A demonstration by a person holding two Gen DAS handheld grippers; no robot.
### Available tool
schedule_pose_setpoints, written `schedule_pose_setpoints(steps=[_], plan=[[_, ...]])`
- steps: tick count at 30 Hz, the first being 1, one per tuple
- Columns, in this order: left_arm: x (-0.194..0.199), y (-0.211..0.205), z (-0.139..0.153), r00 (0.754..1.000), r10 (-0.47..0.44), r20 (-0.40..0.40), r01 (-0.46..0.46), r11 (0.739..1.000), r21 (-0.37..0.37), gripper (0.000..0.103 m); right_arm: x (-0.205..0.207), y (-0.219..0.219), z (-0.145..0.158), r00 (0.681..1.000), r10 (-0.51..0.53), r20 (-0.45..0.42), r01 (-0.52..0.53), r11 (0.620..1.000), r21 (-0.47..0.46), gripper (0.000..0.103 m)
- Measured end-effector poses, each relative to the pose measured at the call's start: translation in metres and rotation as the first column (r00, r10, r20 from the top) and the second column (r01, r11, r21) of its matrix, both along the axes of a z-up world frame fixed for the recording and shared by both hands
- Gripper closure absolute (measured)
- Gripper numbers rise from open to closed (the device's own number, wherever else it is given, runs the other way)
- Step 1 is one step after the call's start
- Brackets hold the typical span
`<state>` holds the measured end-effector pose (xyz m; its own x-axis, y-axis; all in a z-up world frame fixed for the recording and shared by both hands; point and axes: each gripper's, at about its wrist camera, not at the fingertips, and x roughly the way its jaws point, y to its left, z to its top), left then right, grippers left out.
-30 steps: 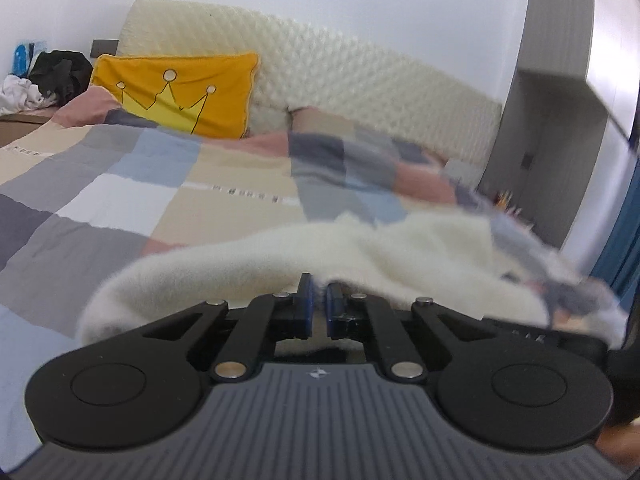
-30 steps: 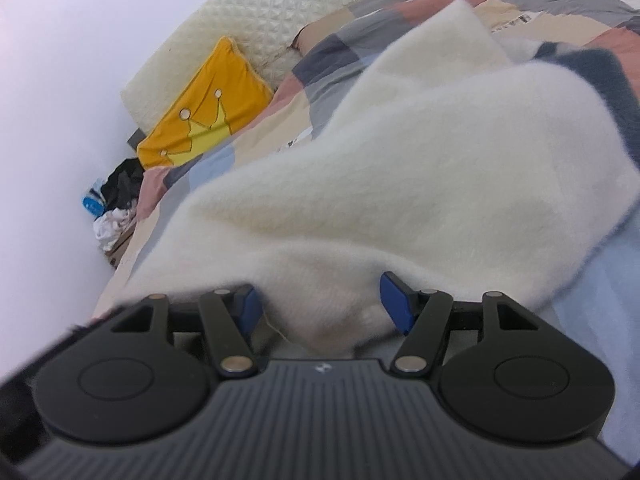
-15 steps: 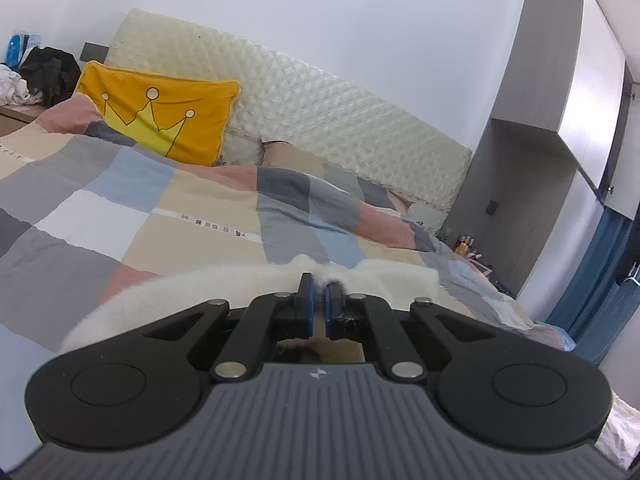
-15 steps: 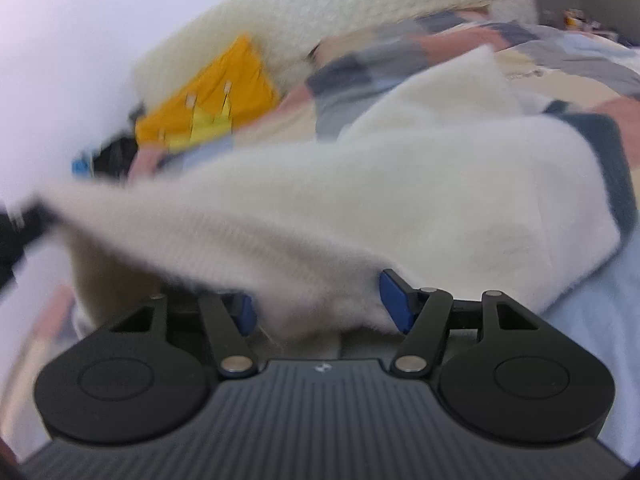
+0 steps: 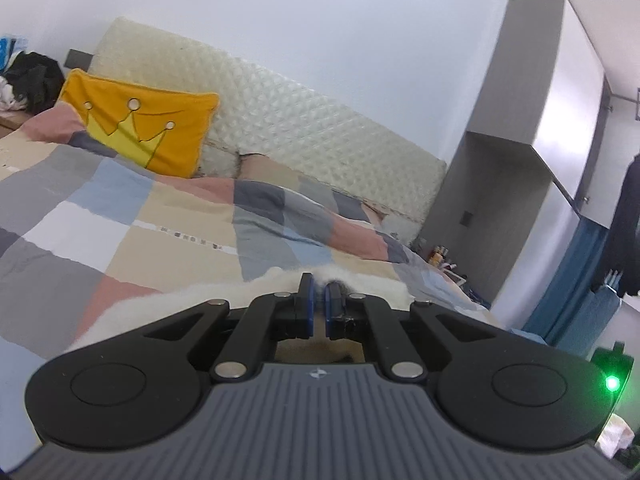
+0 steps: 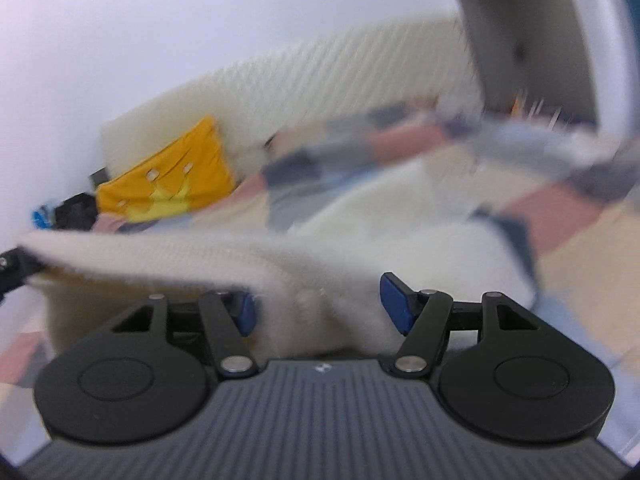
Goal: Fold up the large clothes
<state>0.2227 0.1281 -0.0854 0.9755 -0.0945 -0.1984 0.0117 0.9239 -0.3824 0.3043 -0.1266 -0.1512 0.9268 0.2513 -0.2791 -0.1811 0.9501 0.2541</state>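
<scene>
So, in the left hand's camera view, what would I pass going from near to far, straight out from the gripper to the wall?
left gripper shut on the fluffy white garment → patchwork checked quilt → yellow crown cushion → cream quilted headboard → white wall.

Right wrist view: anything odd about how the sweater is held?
Yes. The right gripper has a thick bunch of the cream sweater between its blue pads, which stand wide apart and are opening. The left gripper is shut on a thin edge. The view is motion-blurred.
</scene>
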Motion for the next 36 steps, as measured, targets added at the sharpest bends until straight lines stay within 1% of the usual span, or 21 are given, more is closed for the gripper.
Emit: schedule_pose_setpoints(steps=[2,4,6,8,11,13,15,17,19,21,23,24,25,26,27,28,29,31,32,34,36], plan=[[-0.002,-0.005,0.001,1.0,-0.014,0.003,0.014,1.0,0.012,0.097,-0.003,-0.006,0.006,0.999,-0.046,0.027,0.046,0.999,0.016,0.037],[-0.003,-0.006,-0.003,1.0,-0.03,-0.005,0.03,1.0,0.007,0.097,-0.009,-0.007,0.013,0.994,-0.081,0.075,0.081,0.997,0.008,0.037],[-0.002,-0.007,-0.013,0.998,-0.059,-0.035,0.058,0.998,-0.022,0.097,-0.016,-0.007,0.018,0.986,-0.105,0.131,0.106,0.994,0.0,0.037],[0.001,-0.008,-0.025,0.996,-0.059,-0.071,0.058,0.998,-0.026,0.097,-0.016,-0.011,0.018,0.985,-0.094,0.142,0.093,0.996,0.012,0.037],[-0.002,-0.008,-0.031,0.996,-0.055,-0.077,0.052,0.998,-0.037,0.097,-0.006,-0.015,0.014,0.991,-0.089,0.098,0.088,0.996,0.02,0.037],[-0.006,-0.007,-0.025,0.998,-0.043,-0.049,0.041,0.999,-0.025,0.097,-0.003,-0.016,0.011,0.994,-0.088,0.07,0.086,0.996,0.025,0.037],[-0.011,-0.006,-0.019,1.0,-0.017,-0.018,0.017,1.0,-0.011,0.097,0.001,-0.015,0.009,0.996,-0.085,0.04,0.084,0.996,0.019,0.034],[-0.016,-0.002,-0.014,1.0,0.002,0.01,-0.002,1.0,-0.017,0.097,0.002,-0.01,0.004,0.997,-0.074,-0.003,0.074,0.997,0.011,0.034],[-0.015,0.003,-0.015,1.0,0.012,-0.006,-0.012,1.0,-0.029,0.097,0.003,-0.003,-0.005,0.994,-0.07,-0.082,0.069,0.998,-0.013,0.034],[-0.013,0.006,-0.019,1.0,0.013,-0.025,-0.014,0.999,-0.04,0.097,0.012,0.004,-0.017,0.982,-0.056,-0.18,0.048,0.998,-0.049,0.035],[-0.01,0.008,-0.024,0.999,0.012,-0.042,-0.014,0.999,-0.048,0.097,0.015,0.006,-0.025,0.97,-0.055,-0.237,0.046,0.998,-0.045,0.035],[-0.008,0.008,-0.027,0.999,0.015,-0.051,-0.017,0.999,-0.049,0.097,0.013,0.007,-0.026,0.967,-0.062,-0.245,0.052,0.998,-0.044,0.035],[-0.006,0.009,-0.03,0.998,0.015,-0.062,-0.018,0.998,-0.052,0.097,0.012,0.006,-0.025,0.969,-0.066,-0.237,0.058,0.997,-0.042,0.036],[-0.003,0.01,-0.033,0.997,0.016,-0.075,-0.02,0.998,-0.058,0.097,0.01,0.006,-0.021,0.975,-0.069,-0.213,0.062,0.997,-0.039,0.042],[-0.001,0.011,-0.037,0.996,0.015,-0.089,-0.021,0.997,-0.071,0.097,0.007,0.006,-0.016,0.982,-0.072,-0.174,0.065,0.997,-0.043,0.044],[0.002,0.013,-0.04,0.995,0.01,-0.102,-0.019,0.996,-0.086,0.097,0.004,0.007,-0.011,0.988,-0.074,-0.135,0.068,0.996,-0.053,0.051],[0.004,0.015,-0.044,0.993,0.008,-0.115,-0.02,0.995,-0.1,0.097,0.001,0.009,-0.007,0.993,-0.07,-0.1,0.064,0.996,-0.061,0.06],[0.009,0.017,-0.051,0.991,0.004,-0.133,-0.019,0.993,-0.117,0.097,-0.003,0.012,-0.001,0.997,-0.056,-0.054,0.052,0.996,-0.07,0.067],[0.011,0.017,-0.054,0.99,0.003,-0.139,-0.02,0.992,-0.121,0.097,-0.004,0.014,0.001,0.998,-0.049,-0.038,0.046,0.996,-0.079,0.073],[0.014,0.016,-0.058,0.988,-0.005,-0.155,-0.015,0.992,-0.126,0.097,-0.003,0.016,0.005,0.999,-0.036,-0.018,0.034,0.995,-0.093,0.078],[0.018,0.014,-0.063,0.985,-0.015,-0.172,-0.007,0.992,-0.13,0.097,-0.003,0.016,0.007,1.0,-0.029,0.0,0.029,0.995,-0.095,0.08]])
